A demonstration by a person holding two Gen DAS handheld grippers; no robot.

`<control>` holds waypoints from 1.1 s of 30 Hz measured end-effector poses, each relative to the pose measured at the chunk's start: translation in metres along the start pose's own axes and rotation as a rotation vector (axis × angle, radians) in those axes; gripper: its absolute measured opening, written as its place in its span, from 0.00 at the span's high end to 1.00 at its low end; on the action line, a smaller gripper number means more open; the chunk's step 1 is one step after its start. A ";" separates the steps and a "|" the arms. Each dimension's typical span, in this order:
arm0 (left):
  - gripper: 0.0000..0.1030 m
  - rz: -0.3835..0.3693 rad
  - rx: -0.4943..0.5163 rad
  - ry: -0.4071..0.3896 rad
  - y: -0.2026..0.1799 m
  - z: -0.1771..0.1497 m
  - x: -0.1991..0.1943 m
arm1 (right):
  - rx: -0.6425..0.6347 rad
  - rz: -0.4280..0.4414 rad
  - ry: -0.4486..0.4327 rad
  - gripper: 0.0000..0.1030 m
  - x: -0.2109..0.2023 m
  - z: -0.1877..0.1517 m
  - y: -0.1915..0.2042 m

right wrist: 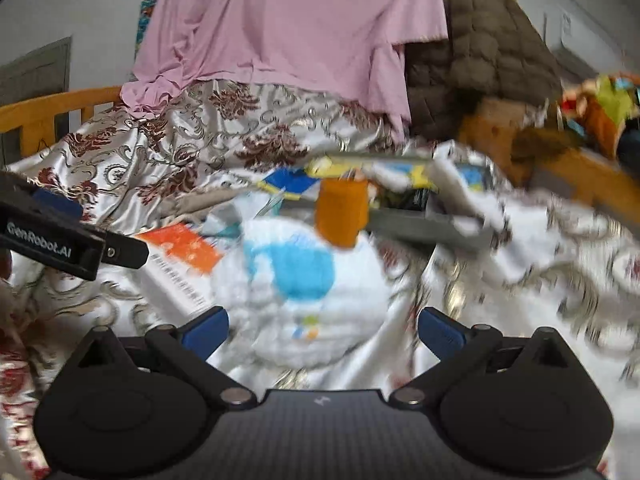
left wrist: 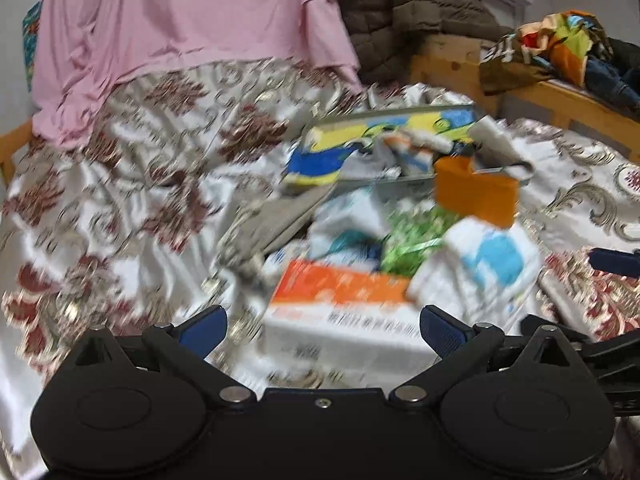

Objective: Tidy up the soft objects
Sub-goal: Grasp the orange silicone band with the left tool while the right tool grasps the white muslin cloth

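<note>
A heap of packages lies on the floral satin bedspread (left wrist: 132,184). Nearest my left gripper (left wrist: 323,326) is a white box with an orange top (left wrist: 344,312); the gripper is open, fingers either side of the box's near end, nothing held. A soft white pack with a blue patch (right wrist: 304,280) lies right in front of my right gripper (right wrist: 323,326), which is open and empty. The same pack (left wrist: 484,268) shows at the right in the left wrist view. An orange cylinder (right wrist: 342,214) stands behind it, next to a grey tray (right wrist: 420,224) of items. Both views are motion-blurred.
A pink cloth (left wrist: 192,28) drapes at the back, with a brown quilted jacket (left wrist: 404,20) to its right. A wooden bed rail (left wrist: 560,100) carries colourful clothes (left wrist: 568,48). The left gripper's body (right wrist: 60,236) juts in at the left of the right wrist view.
</note>
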State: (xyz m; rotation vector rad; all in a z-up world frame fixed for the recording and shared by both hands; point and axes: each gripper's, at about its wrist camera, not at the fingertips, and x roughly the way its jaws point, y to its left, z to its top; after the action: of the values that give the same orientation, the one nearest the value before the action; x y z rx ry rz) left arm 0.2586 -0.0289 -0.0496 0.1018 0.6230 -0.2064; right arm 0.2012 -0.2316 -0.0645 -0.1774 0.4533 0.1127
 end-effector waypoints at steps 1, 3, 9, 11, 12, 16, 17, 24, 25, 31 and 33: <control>0.01 -0.013 0.001 -0.005 -0.004 0.005 0.002 | -0.003 0.003 -0.001 0.00 0.004 0.001 -0.002; 0.01 -0.030 0.003 -0.015 -0.014 0.015 0.007 | -0.010 0.013 -0.007 0.00 0.011 0.004 -0.007; 0.01 -0.097 -0.004 -0.038 -0.043 0.047 0.025 | -0.002 0.034 -0.034 0.00 0.021 -0.002 -0.016; 0.01 -0.121 -0.006 -0.044 -0.053 0.056 0.030 | 0.001 0.053 -0.039 0.00 0.023 -0.003 -0.017; 0.01 -0.132 -0.004 -0.046 -0.058 0.060 0.033 | -0.003 0.059 -0.044 0.00 0.024 -0.004 -0.016; 0.01 -0.159 0.008 -0.046 -0.080 0.072 0.044 | -0.014 0.072 -0.055 0.00 0.028 -0.008 -0.015; 0.01 -0.160 0.010 -0.042 -0.085 0.074 0.048 | -0.016 0.074 -0.056 0.00 0.029 -0.009 -0.014; 0.01 -0.170 0.038 -0.009 -0.110 0.084 0.068 | -0.035 0.081 -0.073 0.00 0.033 -0.014 -0.011; 0.01 -0.168 0.044 -0.001 -0.113 0.085 0.071 | -0.034 0.085 -0.077 0.00 0.034 -0.015 -0.011; 0.01 -0.146 0.109 0.029 -0.124 0.093 0.084 | -0.057 0.111 -0.107 0.00 0.040 -0.017 -0.011; 0.01 -0.137 0.126 0.050 -0.126 0.096 0.090 | -0.058 0.122 -0.111 0.00 0.042 -0.017 -0.012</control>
State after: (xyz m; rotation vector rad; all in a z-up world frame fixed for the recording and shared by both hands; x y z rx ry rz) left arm 0.3563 -0.1811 -0.0289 0.1865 0.6668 -0.3765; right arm 0.2329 -0.2436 -0.0961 -0.1999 0.3499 0.2541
